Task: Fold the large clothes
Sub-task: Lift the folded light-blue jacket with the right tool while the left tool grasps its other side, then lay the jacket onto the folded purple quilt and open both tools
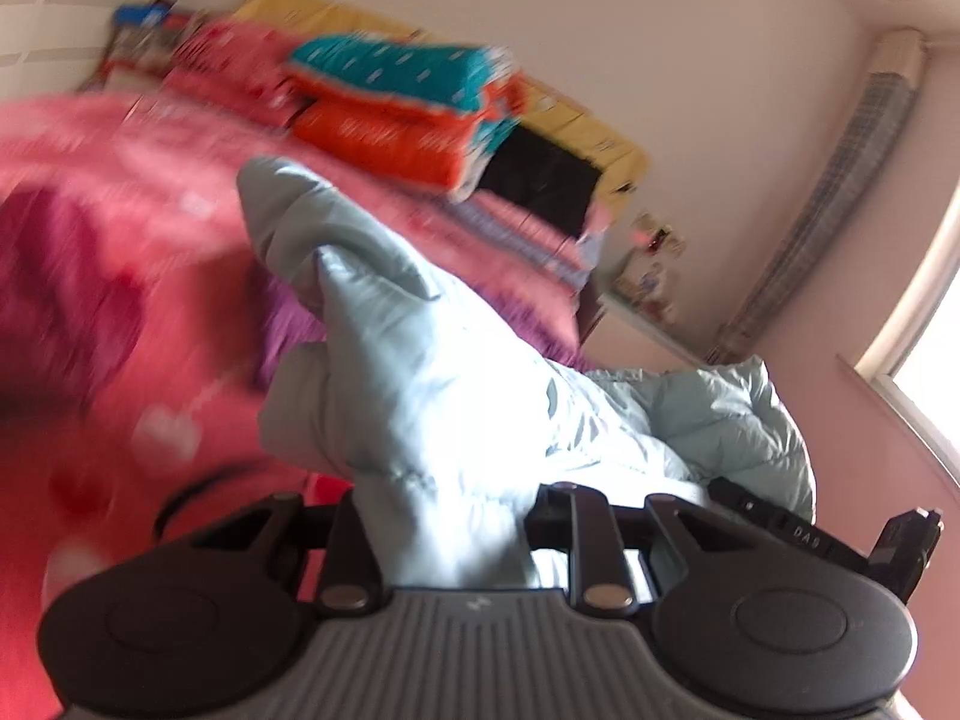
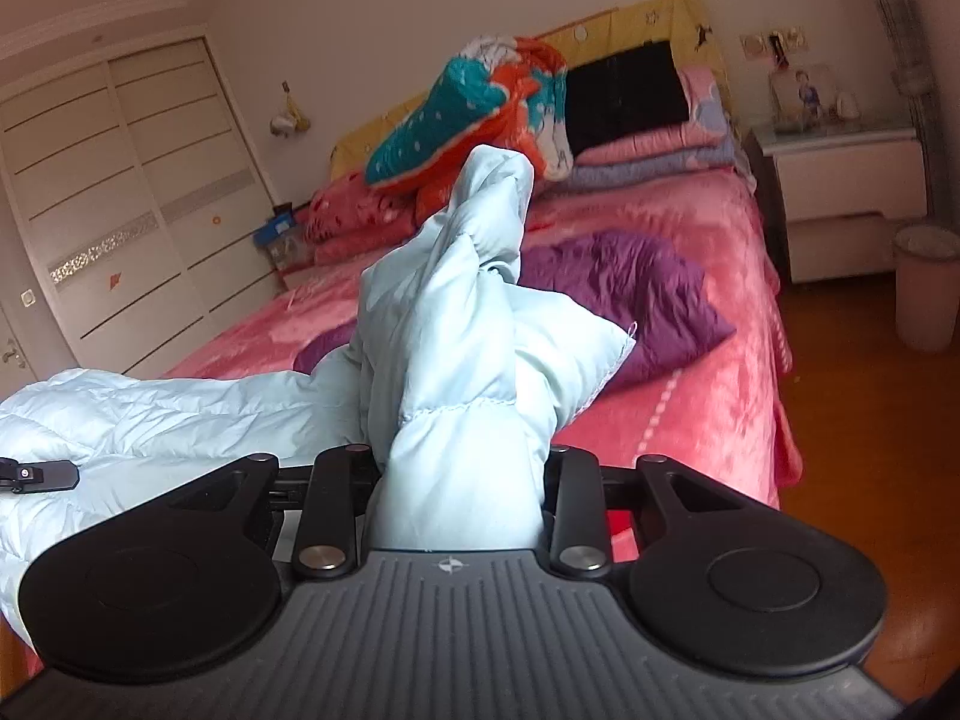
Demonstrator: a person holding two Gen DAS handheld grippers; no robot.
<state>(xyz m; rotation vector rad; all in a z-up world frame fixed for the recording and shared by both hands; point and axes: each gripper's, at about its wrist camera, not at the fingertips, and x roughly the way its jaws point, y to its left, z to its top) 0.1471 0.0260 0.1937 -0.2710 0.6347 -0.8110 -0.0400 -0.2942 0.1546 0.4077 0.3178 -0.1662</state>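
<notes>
Pale-blue quilted jacket (image 2: 456, 324), puffy and slippery-looking, is bunched up and raised off the bed (image 2: 690, 408), clamped at two places. The right tool (image 2: 459, 480) has its jaws closed on a thick wad of the fabric, which rises in a twisted column ahead of the camera; the left tool (image 1: 441, 516) is likewise clamped on another wad, with more of the jacket trailing off toward the bed's near edge. In the left view the right tool's tip shows just beside the hanging folds; in the right view the left tool's tip peeks in at the left border against the fabric.

Step in hand, as I judge it: lifting the jacket clear so it can be shaken out and laid flat, before any fold is made. Which parts are gripped, shoulders or hem, I cannot tell, since the cloth is crumpled and the left view is blurred.

Next move calls for drawing the two tools apart to spread the jacket, then lowering it onto the bare pink stretch near the bed's front edge, short of the purple garment (image 2: 630, 294) mid-bed and well apart from the stacked quilts (image 2: 474, 114) at the headboard.
</notes>
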